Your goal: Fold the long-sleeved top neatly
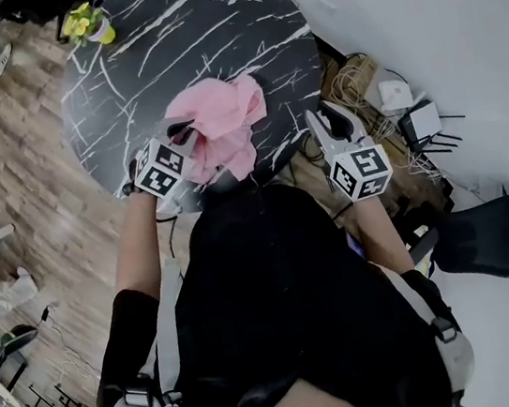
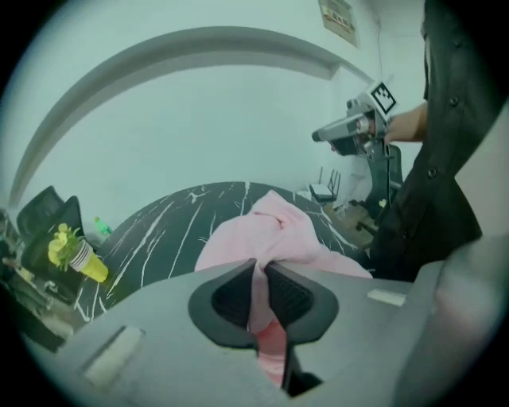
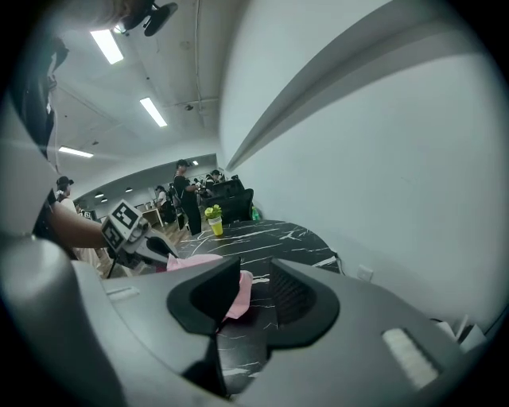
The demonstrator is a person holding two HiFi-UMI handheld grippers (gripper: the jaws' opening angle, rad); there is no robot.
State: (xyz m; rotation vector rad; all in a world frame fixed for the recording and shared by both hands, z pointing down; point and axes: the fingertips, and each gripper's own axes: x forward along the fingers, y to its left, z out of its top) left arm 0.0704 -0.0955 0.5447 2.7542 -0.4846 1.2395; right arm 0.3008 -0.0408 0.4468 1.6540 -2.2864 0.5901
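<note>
The pink long-sleeved top (image 1: pixel 223 122) lies crumpled in a heap near the front edge of the round black marble table (image 1: pixel 192 36). My left gripper (image 1: pixel 184 134) is at the heap's left side, shut on a fold of the pink cloth (image 2: pixel 278 230), which runs up between its pads (image 2: pixel 290 296). My right gripper (image 1: pixel 334 115) hovers off the table's right edge, apart from the top. It is open with nothing between its jaws (image 3: pixel 254 290); the pink top (image 3: pixel 191 261) lies beyond it on the table (image 3: pixel 278 238).
A yellow cup with flowers (image 1: pixel 90 25) stands at the table's far left rim. Cables and white boxes (image 1: pixel 390 97) litter the floor to the right, by a black office chair (image 1: pixel 487 234). A wall is close on the right. People (image 3: pixel 184 191) stand far behind.
</note>
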